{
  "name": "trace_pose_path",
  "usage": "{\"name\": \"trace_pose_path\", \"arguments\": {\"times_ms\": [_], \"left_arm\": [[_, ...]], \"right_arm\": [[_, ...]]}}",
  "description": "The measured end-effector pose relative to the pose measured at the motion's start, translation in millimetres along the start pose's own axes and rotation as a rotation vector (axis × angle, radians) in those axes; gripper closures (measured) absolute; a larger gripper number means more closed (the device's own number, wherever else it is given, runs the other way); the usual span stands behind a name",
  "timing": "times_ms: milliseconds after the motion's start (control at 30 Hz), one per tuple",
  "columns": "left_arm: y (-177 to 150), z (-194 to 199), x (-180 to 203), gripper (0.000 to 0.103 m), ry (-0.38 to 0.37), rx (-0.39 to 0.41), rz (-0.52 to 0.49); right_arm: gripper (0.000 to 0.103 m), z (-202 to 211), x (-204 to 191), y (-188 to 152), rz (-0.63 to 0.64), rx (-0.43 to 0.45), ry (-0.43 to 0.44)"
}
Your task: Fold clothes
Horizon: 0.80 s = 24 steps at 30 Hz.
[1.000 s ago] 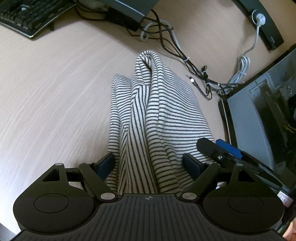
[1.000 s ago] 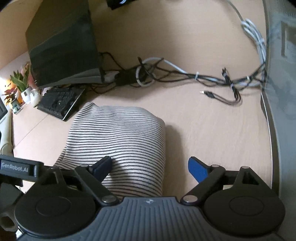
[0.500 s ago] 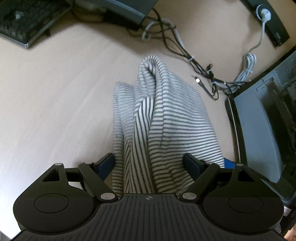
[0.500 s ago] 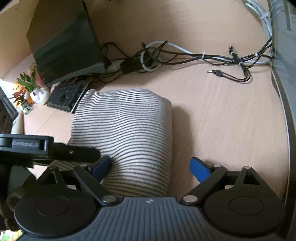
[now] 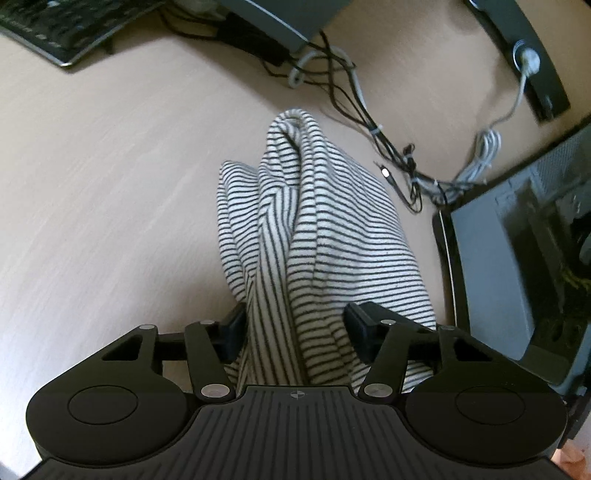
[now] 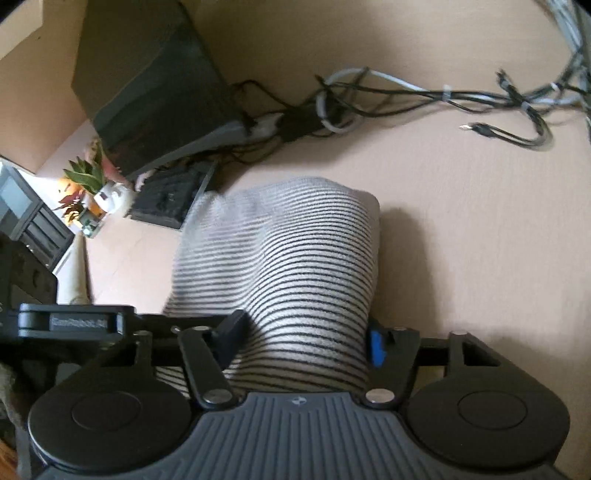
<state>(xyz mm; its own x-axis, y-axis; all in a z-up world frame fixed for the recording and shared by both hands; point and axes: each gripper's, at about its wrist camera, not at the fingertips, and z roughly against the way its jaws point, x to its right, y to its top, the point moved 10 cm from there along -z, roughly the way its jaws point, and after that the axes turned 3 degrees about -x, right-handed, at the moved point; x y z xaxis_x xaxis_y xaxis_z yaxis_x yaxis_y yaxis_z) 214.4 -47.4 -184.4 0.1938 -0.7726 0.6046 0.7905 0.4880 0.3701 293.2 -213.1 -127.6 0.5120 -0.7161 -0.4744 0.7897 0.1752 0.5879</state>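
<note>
Two claws of mine are working over one pale wood-grain desk (image 5: pixel 110 206), and both are closing around the same striped garment (image 5: pixel 317 236). Going from the left in the left wrist view, a dark keyboard (image 5: pixel 62 29) is lying at the far corner, then the grey foot of a monitor (image 5: pixel 280 18), then a tangle of black and white cables (image 5: pixel 354 107) trailing across the desk toward an open computer case (image 5: pixel 517 258) that is standing at the right edge. The garment is lying bunched in a long ridge down the middle of the desk, its far end rolled into a knob near the cables. My left gripper (image 5: pixel 295 325) is squeezing the near end of that ridge, both pads pressing into cloth, jaws only partly drawn together because the bundle is thick.

In the right wrist view, a potted plant (image 6: pixel 83 184) is sitting at the far left beside the keyboard (image 6: pixel 170 199), with the monitor (image 6: pixel 147 92) leaning above them and the cables (image 6: pixel 424 96) running off rightwards. My right gripper (image 6: pixel 301 339) is gripping the garment's (image 6: pixel 295 258) folded edge, dark pad on one side and blue pad on the other, both touching fabric. The cloth is casting a shadow on the bare desk (image 6: pixel 480 240) to its right.
</note>
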Motion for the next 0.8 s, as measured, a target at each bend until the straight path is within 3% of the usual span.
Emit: {"name": "trace_pose_path", "arguments": {"times_ms": [67,333,500,700,800], "left_arm": [[4,12,-7,0.047,0.005,0.018,0.019],[43,89,-55,0.048,0.101,0.179,0.061],[56,114,-83,0.048,0.121,0.231,0.108],[79,111,-97,0.047,0.110,0.240,0.101],[82,83,-116,0.046,0.108,0.176,0.099]], "right_arm": [[0.052,-10,-22,11,0.037,0.005,0.037],[0.053,-55,-110,49,0.177,0.005,0.186],[0.054,-76,-148,64,0.265,-0.001,0.216],[0.053,-99,-147,78,0.293,-0.013,0.165],[0.050,-124,-124,76,0.292,-0.066,0.054]]}}
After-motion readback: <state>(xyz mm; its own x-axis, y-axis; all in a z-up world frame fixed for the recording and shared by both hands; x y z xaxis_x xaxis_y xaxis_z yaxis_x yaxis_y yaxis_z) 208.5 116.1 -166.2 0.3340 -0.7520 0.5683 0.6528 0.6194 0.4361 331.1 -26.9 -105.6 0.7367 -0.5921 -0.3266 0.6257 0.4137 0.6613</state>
